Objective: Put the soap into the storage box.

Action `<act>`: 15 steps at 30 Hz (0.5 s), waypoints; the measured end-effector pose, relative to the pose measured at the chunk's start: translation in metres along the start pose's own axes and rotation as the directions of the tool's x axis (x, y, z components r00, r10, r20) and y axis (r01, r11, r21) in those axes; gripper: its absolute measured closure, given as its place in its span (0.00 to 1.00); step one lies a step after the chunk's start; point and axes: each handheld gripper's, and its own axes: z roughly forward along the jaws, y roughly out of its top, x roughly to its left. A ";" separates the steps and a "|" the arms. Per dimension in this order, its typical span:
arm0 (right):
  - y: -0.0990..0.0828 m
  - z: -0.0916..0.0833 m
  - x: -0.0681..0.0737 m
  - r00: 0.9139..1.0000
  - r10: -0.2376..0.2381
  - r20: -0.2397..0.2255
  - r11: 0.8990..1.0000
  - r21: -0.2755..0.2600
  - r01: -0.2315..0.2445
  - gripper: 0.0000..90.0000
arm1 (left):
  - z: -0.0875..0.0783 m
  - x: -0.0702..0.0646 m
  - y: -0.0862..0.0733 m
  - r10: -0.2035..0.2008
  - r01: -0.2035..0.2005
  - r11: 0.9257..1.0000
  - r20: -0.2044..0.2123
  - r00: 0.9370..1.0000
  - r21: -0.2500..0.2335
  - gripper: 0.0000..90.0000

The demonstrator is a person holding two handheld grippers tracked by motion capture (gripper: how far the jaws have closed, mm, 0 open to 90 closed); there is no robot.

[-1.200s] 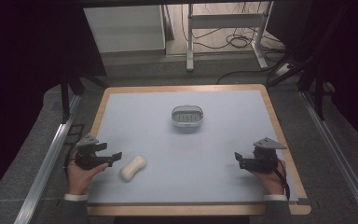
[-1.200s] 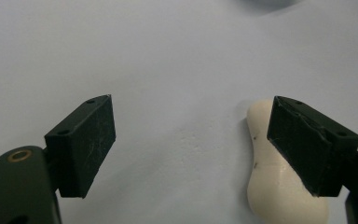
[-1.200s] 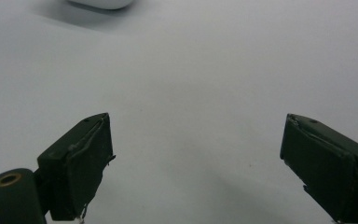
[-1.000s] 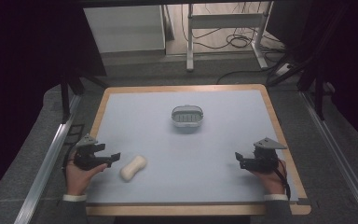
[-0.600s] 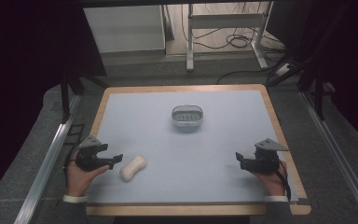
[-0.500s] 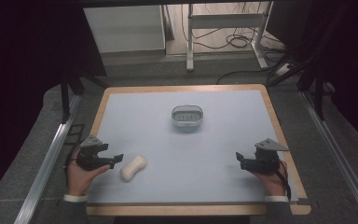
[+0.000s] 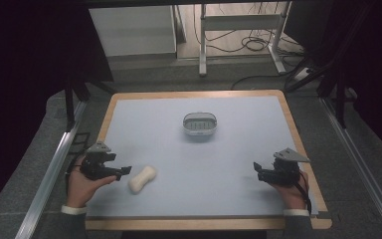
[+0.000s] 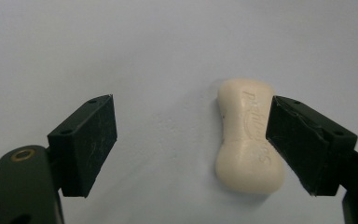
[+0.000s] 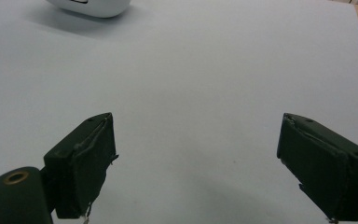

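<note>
The left gripper (image 7: 125,170) was near the front left corner of the table (image 7: 238,209), held by the person's left hand (image 7: 82,184). Its jaws stood wide apart and held nothing. The soap (image 7: 143,179), a pale bar with a narrow waist, lay flat on the table just beside the jaw tips. In the left gripper view the soap (image 8: 247,137) lay close to the right jaw, which covered part of its edge; I could not tell if they touched. The left jaw was well apart from it.

The right gripper (image 7: 257,168) was near the front right side of the table, in the right hand (image 7: 293,191). In the right gripper view its jaws were also wide apart, with only bare table between them.

Farther away, near the middle of the table, stood a white dish (image 7: 199,124), well apart from both grippers and the soap
</note>
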 end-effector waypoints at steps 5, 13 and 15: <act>-0.001 0.001 0.000 1.000 0.004 0.003 1.000 0.004 -0.004 0.13 | -0.002 -0.002 0.003 0.007 -0.008 1.000 0.013 1.000 0.016 0.20; -0.001 0.001 0.001 1.000 -0.007 0.010 1.000 0.005 0.007 0.13 | 0.008 -0.015 0.012 0.063 -0.069 0.991 0.054 0.997 0.113 0.20; 0.000 0.001 0.001 1.000 -0.009 0.018 1.000 0.007 0.009 0.13 | 0.010 -0.017 0.014 0.065 -0.071 0.990 0.055 0.996 0.118 0.20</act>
